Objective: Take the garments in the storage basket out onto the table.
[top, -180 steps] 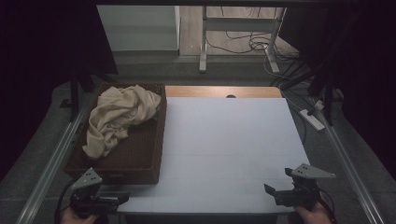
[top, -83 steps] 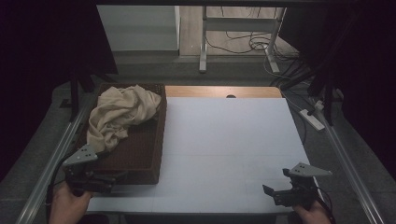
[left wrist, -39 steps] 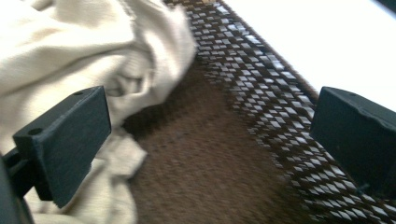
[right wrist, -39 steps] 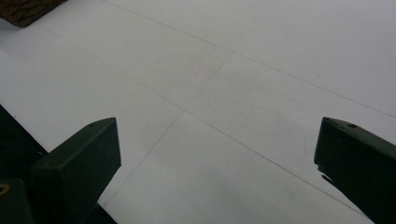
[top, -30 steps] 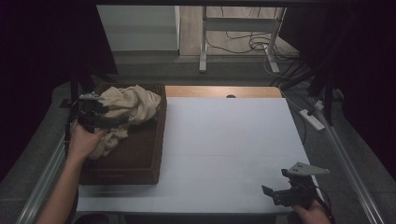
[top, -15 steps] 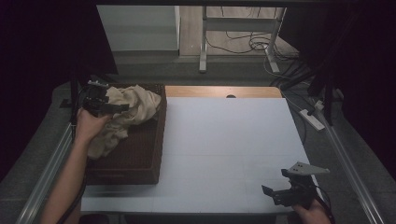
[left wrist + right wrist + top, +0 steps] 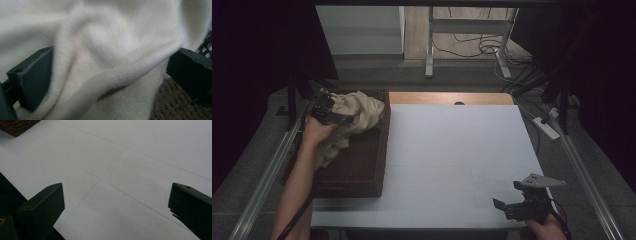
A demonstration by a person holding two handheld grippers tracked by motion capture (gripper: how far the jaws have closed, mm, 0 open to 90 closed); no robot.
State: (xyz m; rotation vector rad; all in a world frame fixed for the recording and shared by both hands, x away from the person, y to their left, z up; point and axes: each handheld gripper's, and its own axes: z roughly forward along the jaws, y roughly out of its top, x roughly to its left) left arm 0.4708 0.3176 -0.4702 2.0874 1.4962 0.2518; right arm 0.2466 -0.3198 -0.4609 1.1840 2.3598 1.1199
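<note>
Here the left gripper [image 7: 332, 114] sits at the far left of the table, pushed into the crumpled cream cloth [image 7: 354, 112] that lies heaped at the far end of the brown woven basket [image 7: 362, 165]. In the left gripper view its jaws stand wide apart with a thick fold of the cloth [image 7: 107, 57] bulging between them, the knit pressing against the inner face of the left jaw; they have not closed on it, so this looks like the moment of lining up a bite, not a grasp. Going in at the top of the heap makes sense, since a raised fold gives the jaws something to pinch, while the lower part of the cloth trails flat toward the person's side of the basket. A corner of the basket weave [image 7: 175, 105] shows under the right jaw, so the gripper is low, close to the basket floor.

The right gripper [image 7: 524, 202] waits near the front right corner of the white table top [image 7: 462, 150], jaws wide and empty over bare surface [image 7: 120, 170], well apart from the cloth, probably parked until a second hold is needed
</note>
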